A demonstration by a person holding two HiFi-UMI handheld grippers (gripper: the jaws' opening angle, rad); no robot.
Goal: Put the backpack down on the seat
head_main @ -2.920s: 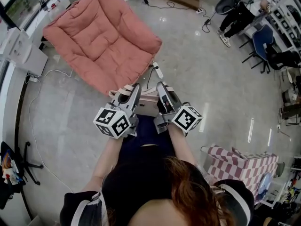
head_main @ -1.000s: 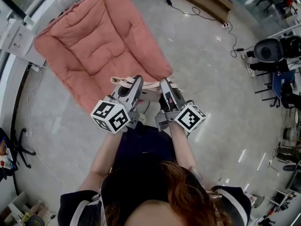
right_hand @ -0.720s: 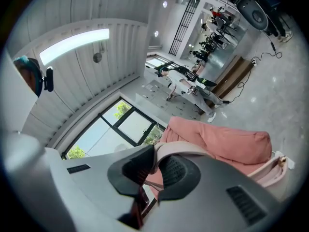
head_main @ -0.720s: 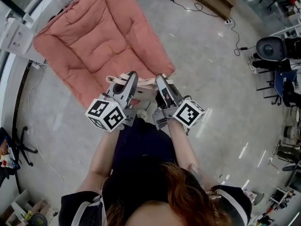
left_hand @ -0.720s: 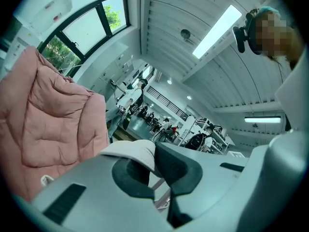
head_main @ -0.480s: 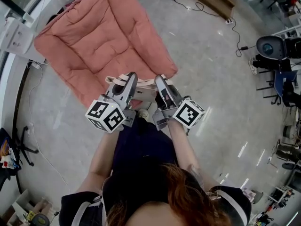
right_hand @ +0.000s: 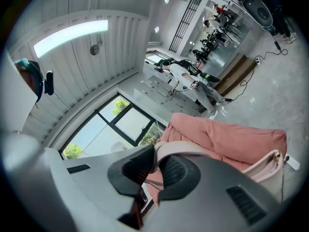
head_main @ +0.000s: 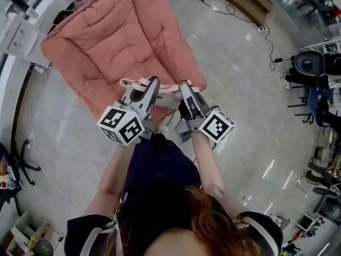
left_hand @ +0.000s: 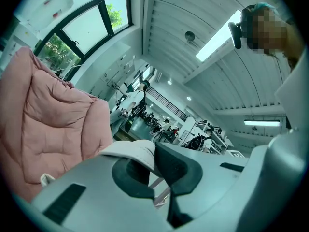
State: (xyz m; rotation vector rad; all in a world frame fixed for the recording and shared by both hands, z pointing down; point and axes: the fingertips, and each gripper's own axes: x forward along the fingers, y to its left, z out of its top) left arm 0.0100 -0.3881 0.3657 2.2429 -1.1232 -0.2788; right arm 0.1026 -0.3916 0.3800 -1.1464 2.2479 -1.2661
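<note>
backpack (head_main: pixel 166 101): now over the front edge of the pink seat (head_main: pixel 112 36), no longer above bare floor (head_main: pixel 240 89)
left tool (head_main: pixel 153 82), right tool (head_main: pixel 184 85): farther forward, reaching the pink seat

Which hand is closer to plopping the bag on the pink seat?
Probably the left gripper: it's shut on a backpack strap right above the pink seat. The right gripper, shut on the other strap, hangs by the seat's corner.
</note>
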